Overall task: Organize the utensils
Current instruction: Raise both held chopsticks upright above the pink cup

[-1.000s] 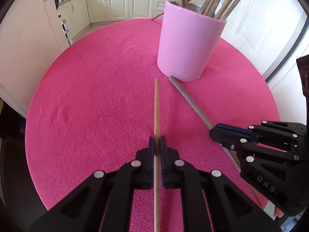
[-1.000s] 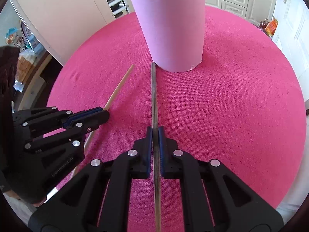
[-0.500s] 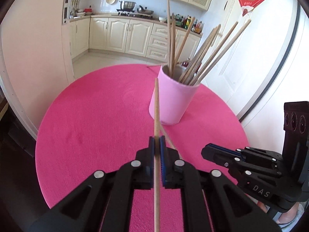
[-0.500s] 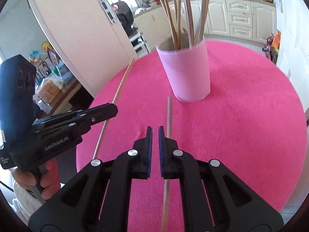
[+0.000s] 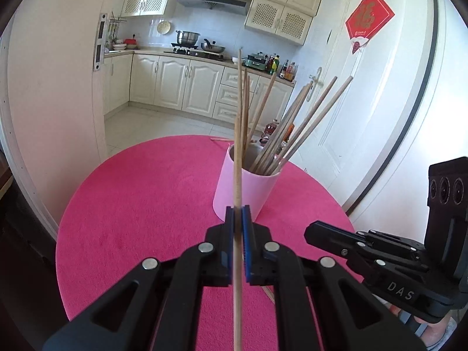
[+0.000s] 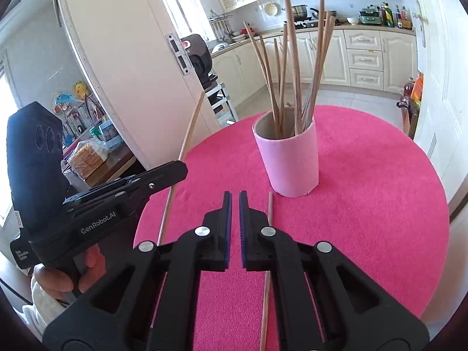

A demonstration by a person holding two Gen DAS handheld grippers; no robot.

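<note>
Held chopstick aimed at the cup
The left gripper (image 5: 237,213) fingers pinch a chopstick (image 5: 237,172) lengthwise, pink cup (image 5: 263,187) dead ahead; the right gripper (image 6: 235,201) fingers are nearly closed, empty (loose chopstick (image 6: 269,213) lies on the counter (image 6: 365,204), just right, parallel).

Bright daylight, sharp focus, fisheye-warped dark edges.

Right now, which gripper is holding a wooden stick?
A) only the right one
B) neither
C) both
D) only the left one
D: the left gripper is shut on a light stick that runs between its jaws, while the right gripper is shut with nothing between its jaws, and the other stick sits outside them, beside one finger.
</note>
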